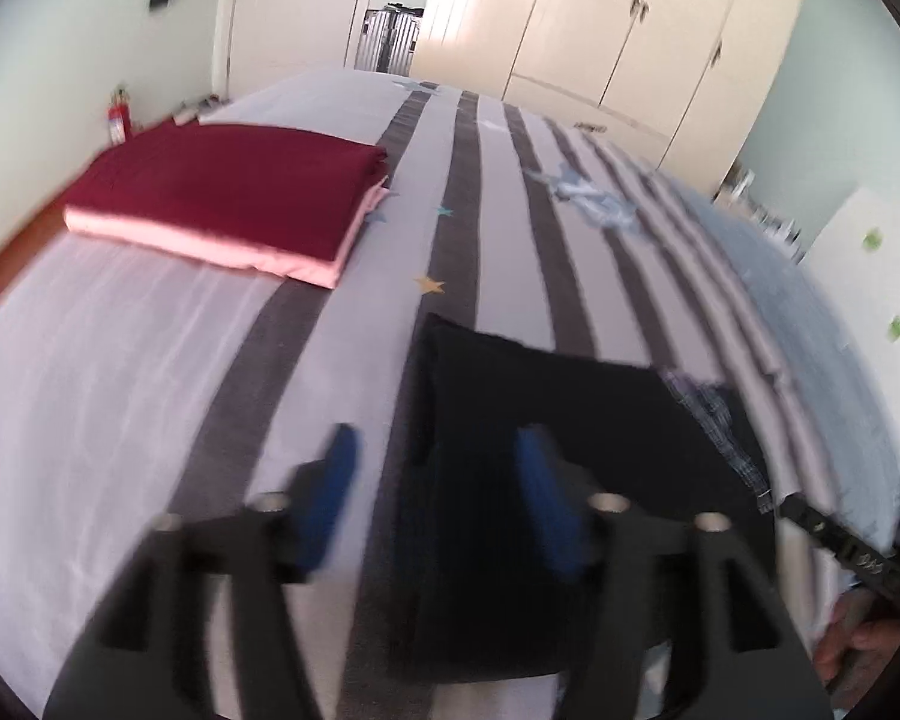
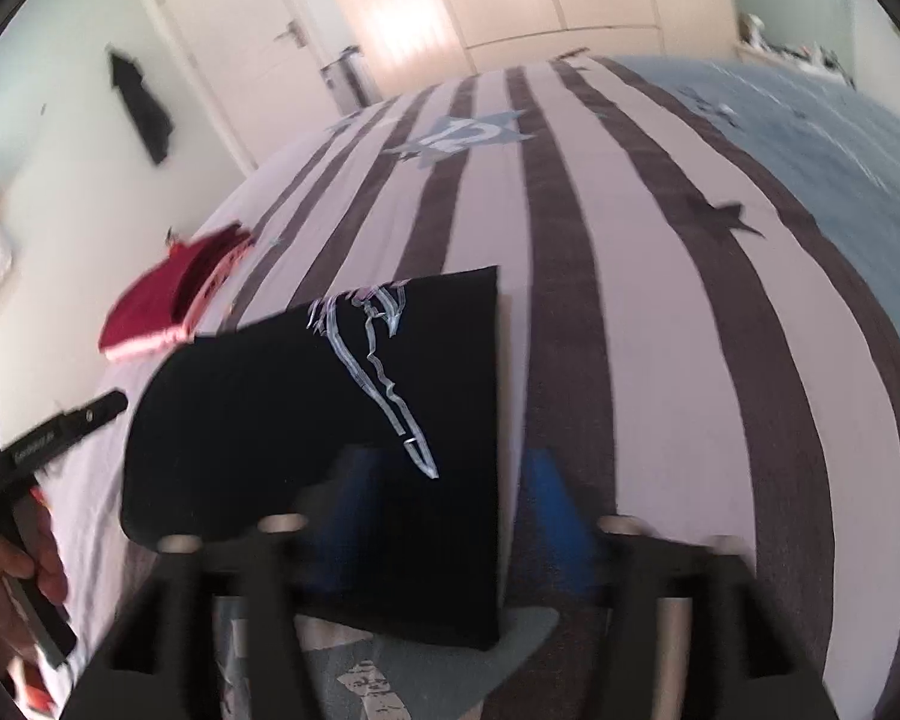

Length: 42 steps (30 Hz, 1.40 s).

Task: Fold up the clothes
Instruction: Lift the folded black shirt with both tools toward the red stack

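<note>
A folded black garment [image 1: 546, 420] lies on the striped bed; its white print [image 2: 378, 384] shows in the right wrist view. My left gripper [image 1: 441, 498] is open over the garment's left edge, with one blue pad [image 1: 546, 498] above the black cloth and the other above the sheet. My right gripper [image 2: 450, 516] is open too, and the black garment [image 2: 306, 420] has its right edge running between the fingers. Each gripper shows in the other's view: the right gripper [image 1: 840, 546] and the left gripper [image 2: 48, 432], both held by a hand.
A folded maroon and pink stack [image 1: 228, 198] sits on the bed's far left side. A grey printed cloth [image 2: 420, 678] peeks from under the black garment. The striped sheet [image 2: 660, 300] is bare beyond. Wardrobe doors [image 1: 600, 18] and a door stand behind the bed.
</note>
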Each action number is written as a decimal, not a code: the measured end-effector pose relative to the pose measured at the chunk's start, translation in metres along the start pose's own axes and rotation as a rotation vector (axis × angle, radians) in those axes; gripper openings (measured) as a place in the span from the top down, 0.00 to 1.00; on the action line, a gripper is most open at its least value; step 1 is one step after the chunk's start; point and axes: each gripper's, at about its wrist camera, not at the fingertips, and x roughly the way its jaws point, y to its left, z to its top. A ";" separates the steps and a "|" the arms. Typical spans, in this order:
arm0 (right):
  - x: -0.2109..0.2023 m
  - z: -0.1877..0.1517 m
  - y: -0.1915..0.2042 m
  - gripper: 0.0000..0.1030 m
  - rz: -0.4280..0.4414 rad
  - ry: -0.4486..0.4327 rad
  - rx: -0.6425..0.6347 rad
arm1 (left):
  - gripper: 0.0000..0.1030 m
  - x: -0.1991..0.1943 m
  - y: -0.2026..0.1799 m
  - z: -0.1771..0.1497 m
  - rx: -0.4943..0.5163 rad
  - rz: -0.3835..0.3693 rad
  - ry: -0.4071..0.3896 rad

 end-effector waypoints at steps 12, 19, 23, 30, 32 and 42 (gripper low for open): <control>0.030 0.008 -0.032 0.35 0.185 0.132 0.085 | 0.35 0.065 0.040 0.000 -0.141 -0.137 0.174; 0.046 0.014 -0.048 0.34 0.297 0.161 0.150 | 0.35 0.070 0.041 -0.004 -0.171 -0.212 0.207; 0.057 0.023 -0.045 0.34 0.342 0.175 0.145 | 0.35 0.072 0.033 -0.007 -0.141 -0.231 0.216; 0.074 0.026 -0.023 0.38 0.373 0.210 0.106 | 0.39 0.073 0.021 -0.011 -0.100 -0.248 0.230; 0.075 0.025 -0.022 0.56 0.354 0.204 0.106 | 0.49 0.072 0.018 -0.012 -0.083 -0.249 0.232; 0.046 0.030 -0.008 0.88 0.252 0.160 0.143 | 0.76 0.055 0.012 0.006 -0.040 -0.250 0.181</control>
